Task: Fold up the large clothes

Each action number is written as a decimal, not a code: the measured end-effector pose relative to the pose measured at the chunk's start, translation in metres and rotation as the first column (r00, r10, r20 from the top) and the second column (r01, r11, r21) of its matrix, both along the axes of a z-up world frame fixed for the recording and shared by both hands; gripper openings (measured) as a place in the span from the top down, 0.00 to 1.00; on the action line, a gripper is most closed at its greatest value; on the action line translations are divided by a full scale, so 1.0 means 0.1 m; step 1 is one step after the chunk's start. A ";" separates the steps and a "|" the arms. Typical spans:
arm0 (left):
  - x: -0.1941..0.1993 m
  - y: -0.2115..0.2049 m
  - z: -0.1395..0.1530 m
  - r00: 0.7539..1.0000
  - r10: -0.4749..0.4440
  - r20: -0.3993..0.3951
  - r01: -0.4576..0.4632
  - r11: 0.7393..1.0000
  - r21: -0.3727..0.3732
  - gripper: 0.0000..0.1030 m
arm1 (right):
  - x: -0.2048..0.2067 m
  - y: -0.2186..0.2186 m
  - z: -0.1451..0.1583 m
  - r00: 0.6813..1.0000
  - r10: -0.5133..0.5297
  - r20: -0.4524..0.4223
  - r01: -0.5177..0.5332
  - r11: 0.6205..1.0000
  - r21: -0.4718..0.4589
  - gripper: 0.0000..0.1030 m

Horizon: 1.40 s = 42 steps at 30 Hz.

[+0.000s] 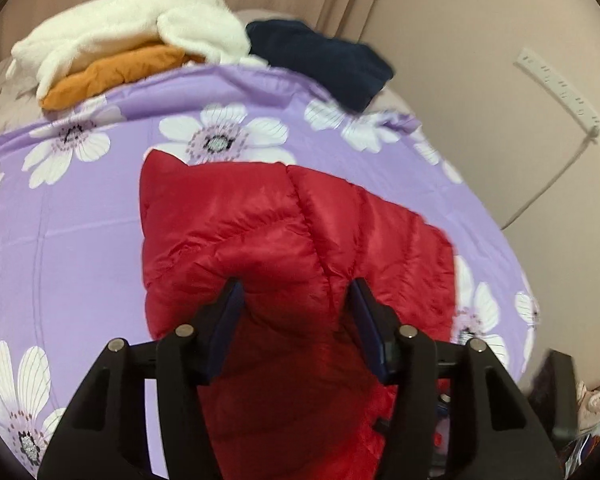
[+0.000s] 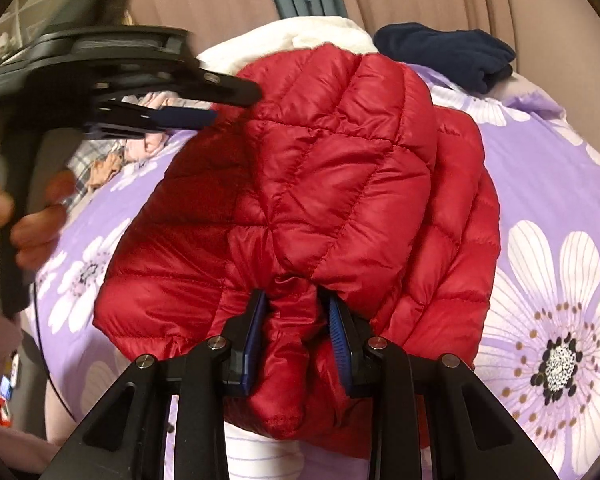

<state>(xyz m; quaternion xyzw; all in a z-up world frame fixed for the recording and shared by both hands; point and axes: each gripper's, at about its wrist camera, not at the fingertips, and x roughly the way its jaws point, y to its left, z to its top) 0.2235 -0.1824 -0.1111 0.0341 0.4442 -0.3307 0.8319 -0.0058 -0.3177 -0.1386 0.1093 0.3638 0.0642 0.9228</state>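
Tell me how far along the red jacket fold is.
Done: red puffer jacket already doubled into a compact bundle on the floral bedspread. In hand: right gripper pinches its edge; left gripper straddles fabric. Left: set it down, flatten, release.

Red quilted puffer jacket [image 1: 292, 232], shiny nylon, diamond-stitched. Bunched and partly folded over itself, lying mid-bed on the purple floral bedspread [image 1: 80, 240]. Near edge is gathered into a thick wad, lifted off the spread; far part rests flat, layers overlapping.
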 end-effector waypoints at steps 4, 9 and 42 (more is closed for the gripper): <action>0.13 -0.14 -0.21 1.000 -0.005 -0.028 0.007 0.997 0.078 0.46 | -0.01 -0.01 -0.02 1.000 0.004 0.007 -0.004 1.000 0.009 0.70; 0.16 -0.25 -0.31 1.000 -0.017 -0.012 0.018 0.992 0.122 0.45 | -0.01 -0.02 -0.04 1.000 -0.011 0.014 0.011 1.000 0.017 0.70; -0.18 0.10 -0.07 0.999 -0.025 0.045 0.022 0.998 0.062 0.45 | 0.68 -0.59 0.23 0.971 -0.230 -0.065 0.236 0.967 0.097 0.71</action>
